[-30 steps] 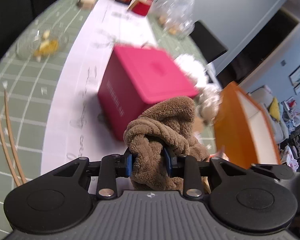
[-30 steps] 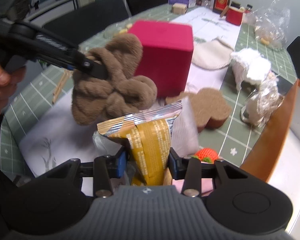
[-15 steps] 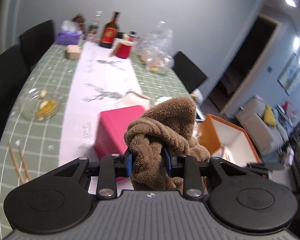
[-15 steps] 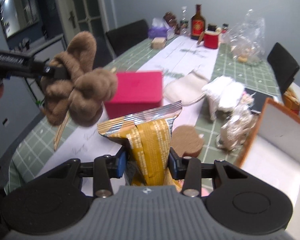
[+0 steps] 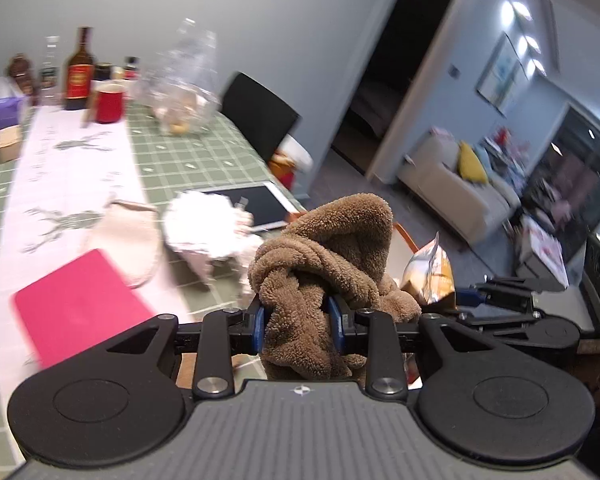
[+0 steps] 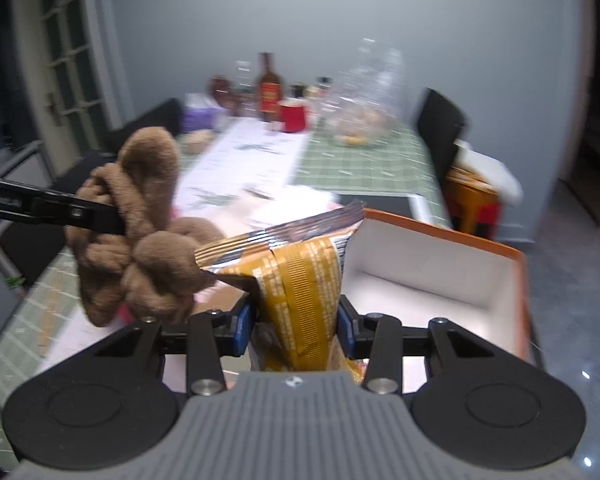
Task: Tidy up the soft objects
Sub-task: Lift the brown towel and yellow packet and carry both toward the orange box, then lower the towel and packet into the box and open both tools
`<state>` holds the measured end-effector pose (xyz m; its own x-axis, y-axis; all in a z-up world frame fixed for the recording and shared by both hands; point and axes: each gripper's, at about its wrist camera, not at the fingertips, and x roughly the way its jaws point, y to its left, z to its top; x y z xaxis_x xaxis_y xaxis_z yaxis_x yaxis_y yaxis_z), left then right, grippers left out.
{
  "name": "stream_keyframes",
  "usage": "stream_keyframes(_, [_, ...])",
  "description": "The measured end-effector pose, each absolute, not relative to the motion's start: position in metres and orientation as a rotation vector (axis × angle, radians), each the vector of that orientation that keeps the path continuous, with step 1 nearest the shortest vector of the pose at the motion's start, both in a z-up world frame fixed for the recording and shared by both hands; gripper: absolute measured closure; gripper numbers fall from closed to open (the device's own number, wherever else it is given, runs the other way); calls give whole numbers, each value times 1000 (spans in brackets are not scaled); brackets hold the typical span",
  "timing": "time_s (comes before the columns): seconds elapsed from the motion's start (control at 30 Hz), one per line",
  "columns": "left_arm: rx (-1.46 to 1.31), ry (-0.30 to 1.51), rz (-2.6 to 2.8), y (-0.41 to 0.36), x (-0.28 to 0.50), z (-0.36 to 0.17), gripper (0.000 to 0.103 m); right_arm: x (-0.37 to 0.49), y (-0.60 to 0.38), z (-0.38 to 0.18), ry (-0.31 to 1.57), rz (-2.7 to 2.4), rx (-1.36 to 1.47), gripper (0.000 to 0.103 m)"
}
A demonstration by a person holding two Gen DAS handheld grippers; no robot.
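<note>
Both hand-held grippers loaded and raised above the table

The left hand-held gripper (image 5: 299, 322) is clamped on a knotted brown towel (image 5: 328, 264); the right hand-held gripper (image 6: 296, 326) pinches a yellow snack packet (image 6: 300, 280); just past the right one sits an orange-rimmed box (image 6: 440, 280), white inside; beyond the left one lie a pink box (image 5: 80, 308), white fluffy cloth (image 5: 204, 224) and tablet (image 5: 260, 204) on the table (image 5: 204, 160).

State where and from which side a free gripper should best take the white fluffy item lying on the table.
Probably the raised middle of the white fluffy item, coming from above with fingers straddling its bulk. It lies as a low soft heap on the green tablecloth, close beside the tablet, so a sideways approach looks cramped.
</note>
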<state>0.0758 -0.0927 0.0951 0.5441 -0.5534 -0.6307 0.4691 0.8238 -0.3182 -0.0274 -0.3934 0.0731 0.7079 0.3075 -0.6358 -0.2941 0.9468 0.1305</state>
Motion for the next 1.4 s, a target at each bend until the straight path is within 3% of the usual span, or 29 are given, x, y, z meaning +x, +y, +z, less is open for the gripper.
stream_keyframes(0.23, [28, 828, -710, -166, 88, 73, 68, -20, -438, 48, 788, 200, 19, 61])
stream_keyframes(0.57, [467, 955, -864, -258, 85, 31, 68, -16, -461, 10, 918, 190, -3, 62])
stream_keyframes(0.87, [633, 1121, -901, -288, 96, -20, 68, -1, -455, -18, 1047, 169, -69, 61])
stream_keyframes(1.4, [755, 1171, -917, -313, 101, -42, 68, 4, -439, -23, 1076, 210, -131, 62])
